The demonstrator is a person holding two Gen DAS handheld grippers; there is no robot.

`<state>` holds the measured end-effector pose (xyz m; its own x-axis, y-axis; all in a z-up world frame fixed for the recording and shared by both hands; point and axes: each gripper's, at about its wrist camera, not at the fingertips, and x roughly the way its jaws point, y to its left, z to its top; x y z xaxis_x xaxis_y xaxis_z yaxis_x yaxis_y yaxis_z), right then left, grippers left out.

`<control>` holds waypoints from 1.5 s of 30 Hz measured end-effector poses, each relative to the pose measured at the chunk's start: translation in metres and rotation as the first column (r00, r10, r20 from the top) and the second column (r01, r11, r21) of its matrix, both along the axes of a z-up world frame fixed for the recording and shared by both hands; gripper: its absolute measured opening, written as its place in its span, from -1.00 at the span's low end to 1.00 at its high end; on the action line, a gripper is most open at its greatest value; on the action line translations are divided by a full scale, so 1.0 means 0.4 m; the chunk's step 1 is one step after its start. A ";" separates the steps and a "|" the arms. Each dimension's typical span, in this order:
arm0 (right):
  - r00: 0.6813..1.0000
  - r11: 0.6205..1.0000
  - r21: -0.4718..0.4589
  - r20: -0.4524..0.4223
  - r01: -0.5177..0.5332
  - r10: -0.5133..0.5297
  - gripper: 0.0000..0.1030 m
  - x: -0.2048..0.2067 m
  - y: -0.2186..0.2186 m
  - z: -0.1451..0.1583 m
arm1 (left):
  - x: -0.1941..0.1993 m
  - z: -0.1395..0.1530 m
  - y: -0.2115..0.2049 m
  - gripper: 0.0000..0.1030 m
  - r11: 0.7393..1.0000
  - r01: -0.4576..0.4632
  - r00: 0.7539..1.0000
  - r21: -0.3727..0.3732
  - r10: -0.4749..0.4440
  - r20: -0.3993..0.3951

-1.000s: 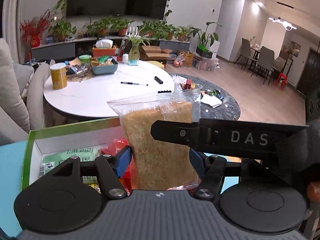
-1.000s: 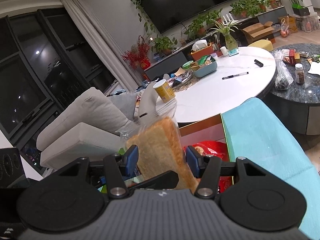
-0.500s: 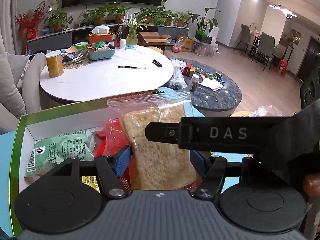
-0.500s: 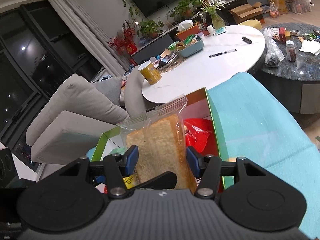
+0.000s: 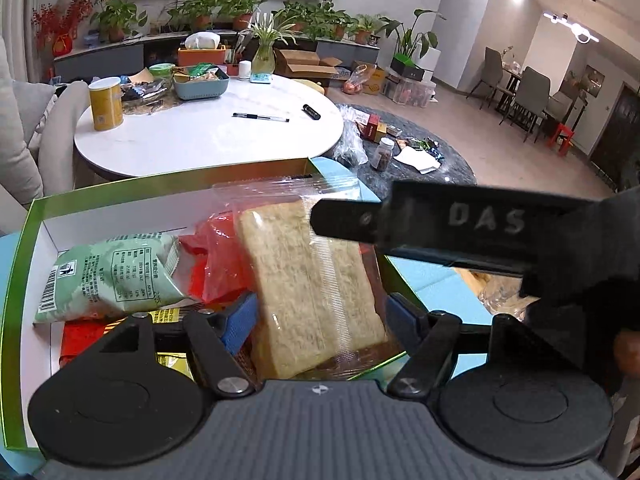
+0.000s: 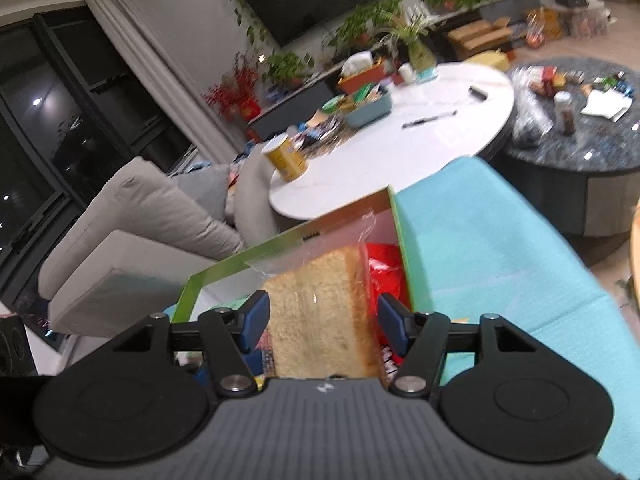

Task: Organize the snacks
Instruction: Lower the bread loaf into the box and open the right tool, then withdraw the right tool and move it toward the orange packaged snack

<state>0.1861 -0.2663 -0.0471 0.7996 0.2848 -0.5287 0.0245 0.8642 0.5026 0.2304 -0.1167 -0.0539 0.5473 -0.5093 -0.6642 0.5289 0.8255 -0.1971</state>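
Bread bag [image 5: 304, 264] stands between my two tools, over the green box [image 5: 120, 194]. My right tool [image 6: 324, 316] pinches it; my left tool [image 5: 316, 312] has just been opening, pads apart from it.

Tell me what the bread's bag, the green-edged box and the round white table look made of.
Bread bag: thin clear plastic film, glossy; it crinkles and shows the slices through it.
Green-edged box: looks like printed cardboard, with thin flat walls, white inside and green edges.
Round white table: smooth, hard, slightly shiny white top, possibly stone or laminate; the view cannot settle which.
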 end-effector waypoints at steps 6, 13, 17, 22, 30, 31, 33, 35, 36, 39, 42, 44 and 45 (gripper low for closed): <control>0.999 1.000 -0.004 0.037 -0.015 0.015 0.01 -0.036 -0.002 0.038 | -0.033 0.035 0.022 0.48 1.000 -0.022 0.999 -0.014 0.023 0.031; 0.996 0.997 0.045 0.076 -0.060 0.057 0.01 -0.102 0.008 0.097 | -0.089 0.093 0.057 0.58 0.999 -0.042 0.994 -0.014 0.043 0.097; 0.995 0.998 0.020 0.089 -0.057 0.055 0.01 -0.144 0.023 0.128 | -0.135 0.118 0.077 0.67 0.997 -0.072 0.988 0.010 0.070 0.136; 0.997 0.999 -0.032 0.072 -0.029 0.032 0.01 -0.206 0.042 0.140 | -0.201 0.143 0.105 0.68 0.995 -0.098 0.982 0.029 0.092 0.164; 0.998 0.998 -0.052 0.050 -0.024 0.027 0.02 -0.298 0.080 0.138 | -0.327 0.165 0.143 0.73 0.987 -0.131 0.967 0.097 0.106 0.230; 0.998 0.998 -0.054 0.046 -0.028 0.030 0.02 -0.308 0.088 0.136 | -0.346 0.167 0.149 0.74 0.986 -0.132 0.965 0.102 0.104 0.242; 0.998 0.998 -0.054 0.042 -0.035 0.037 0.02 -0.328 0.100 0.135 | -0.374 0.169 0.158 0.75 0.985 -0.133 0.962 0.114 0.100 0.253; 0.998 0.998 -0.055 0.045 -0.042 0.045 0.02 -0.346 0.114 0.138 | -0.402 0.171 0.171 0.75 0.985 -0.132 0.961 0.114 0.099 0.257; 0.998 0.997 -0.056 0.047 -0.044 0.047 0.02 -0.355 0.119 0.139 | -0.414 0.171 0.180 0.75 0.985 -0.132 0.961 0.109 0.101 0.256; 0.997 0.996 -0.081 0.057 -0.048 0.053 0.02 -0.380 0.143 0.137 | -0.445 0.168 0.201 0.75 0.986 -0.135 0.962 0.095 0.108 0.250; 0.996 0.989 -0.139 0.070 -0.040 0.050 0.15 -0.405 0.164 0.128 | -0.471 0.168 0.229 0.76 0.983 -0.160 0.957 0.094 0.131 0.260; 0.995 0.983 -0.182 0.085 -0.034 0.050 0.21 -0.424 0.176 0.119 | -0.490 0.167 0.255 0.80 0.979 -0.180 0.951 0.093 0.149 0.271; 0.995 0.977 -0.209 0.089 -0.032 0.052 0.21 -0.432 0.185 0.113 | -0.499 0.163 0.265 0.83 0.977 -0.186 0.949 0.104 0.151 0.275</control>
<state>0.0134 -0.1923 -0.0017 0.8382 0.2109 -0.5030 -0.0524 0.9491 0.3106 0.0308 -0.0105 0.0115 0.7824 -0.3155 -0.5369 0.3987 0.9161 0.0427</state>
